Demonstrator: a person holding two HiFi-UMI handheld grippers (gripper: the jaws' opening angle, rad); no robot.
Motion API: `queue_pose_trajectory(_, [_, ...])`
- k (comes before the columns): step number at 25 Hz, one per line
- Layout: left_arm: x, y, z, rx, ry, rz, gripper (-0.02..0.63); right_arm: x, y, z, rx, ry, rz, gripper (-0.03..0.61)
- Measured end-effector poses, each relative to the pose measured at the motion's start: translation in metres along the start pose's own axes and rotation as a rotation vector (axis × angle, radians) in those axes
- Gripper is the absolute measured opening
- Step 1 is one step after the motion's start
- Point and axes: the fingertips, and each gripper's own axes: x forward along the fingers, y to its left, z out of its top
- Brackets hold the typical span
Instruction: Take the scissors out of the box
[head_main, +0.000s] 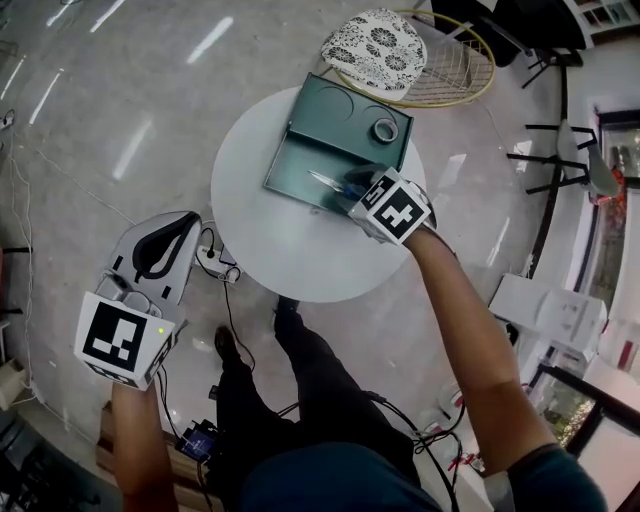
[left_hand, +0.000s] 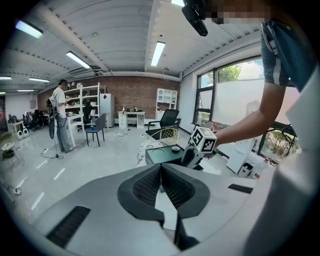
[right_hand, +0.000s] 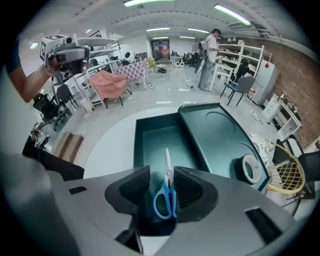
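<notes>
Ribbed pads (right_hand: 131, 192) of the right gripper (right_hand: 161, 172) are being held apart, and the blue handles of the scissors (right_hand: 168, 180) are being straddled between them. Nothing is being pinched yet, by the look of it. A gap is showing on the left side, while on the right the handle is lying so close to the pad that contact cannot be settled. The scissors are lying flat on the floor of the green box (right_hand: 152, 137), at its near end, blade pointing away from the gripper. The handles are probably being approached because they are the thickest part and sit closest to the rim, so a clean closing is being lined up.

The lid (right_hand: 215, 132) is resting beside the open box, a tape roll (right_hand: 250, 169) sitting on it, all of it on the round white table (right_hand: 105, 147).

Over at the left gripper (left_hand: 160, 167), the tips are being pressed together on nothing. It is being held out over the floor, well apart from the table, seemingly parked clear of the work.

The lowest part of the handle loops is being cut off by the right gripper's body. From the head view its jaws are being covered by the marker cube.
</notes>
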Motion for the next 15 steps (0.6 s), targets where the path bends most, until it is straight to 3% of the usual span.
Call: queue_pose_trajectory(15, [0.009, 0.012, -0.037, -0.070, 0.012, 0.036, 0.020, 0.059, -0.006, -0.024, -0.130, 0.175, -0.006, 0.155])
